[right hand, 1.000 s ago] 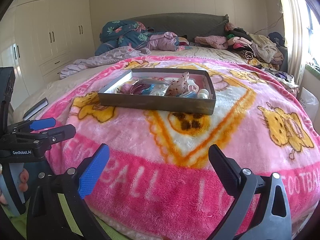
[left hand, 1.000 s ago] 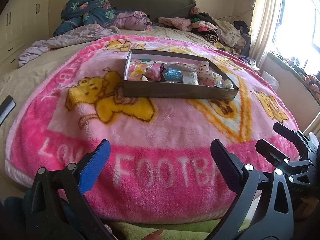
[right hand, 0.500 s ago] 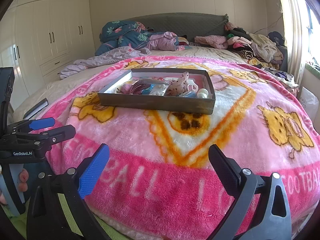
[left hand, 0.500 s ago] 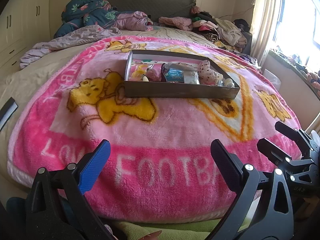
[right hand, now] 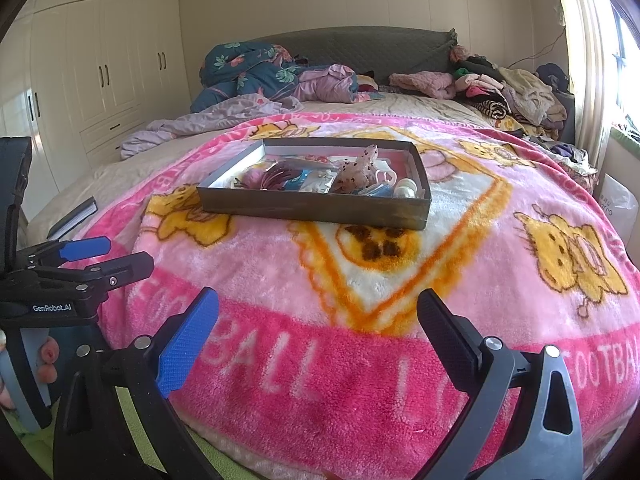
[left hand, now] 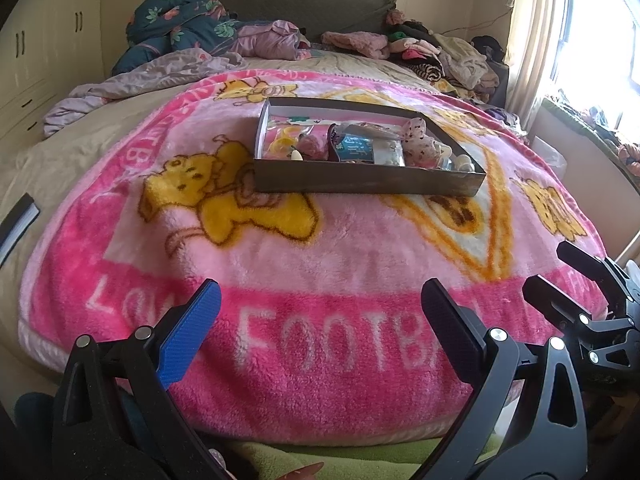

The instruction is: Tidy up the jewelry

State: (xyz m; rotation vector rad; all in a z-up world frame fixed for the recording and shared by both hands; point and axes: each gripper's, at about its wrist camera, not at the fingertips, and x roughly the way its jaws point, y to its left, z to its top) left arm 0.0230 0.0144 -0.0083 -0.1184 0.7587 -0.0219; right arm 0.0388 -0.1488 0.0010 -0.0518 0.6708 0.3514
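A: Starting at our left, what do we have?

B: In the right wrist view, at nine o'clock, we see our left hand-held gripper (right hand: pixel 116 254) from the side, its blue pad over a black finger, with fingertips of the hand (right hand: pixel 47 356) that holds it below. From its own camera the two fingers stand wide apart with nothing between them, above the near edge of the pink blanket (left hand: pixel 304 264).

A: And past it?

B: A dark book (right hand: pixel 74 216) lies on the bed (right hand: pixel 120 168) at about ten o'clock, just off the blanket's left edge. White wardrobes (right hand: pixel 100 68) line the wall behind it.

A: Where is the jewelry?

B: At twelve o'clock in both views we see a shallow grey tray (left hand: pixel 360 180) resting on the blanket, well apart from both grippers. Inside it, left to right, lie yellow and pink bits, a blue packet (left hand: pixel 354 146), a spotted pink fabric piece (left hand: pixel 420 140) and some white beads (left hand: pixel 464 162) at the right end. We cannot tell the small pieces apart.

A: And our right side?

B: Our right hand-held gripper (right hand: pixel 318 322) is also spread wide and empty, low over the blanket. In the left wrist view it shows at four o'clock. Folded clothes (right hand: pixel 512 92) pile at one o'clock by the headboard, and a bright window (left hand: pixel 592 32) at two.
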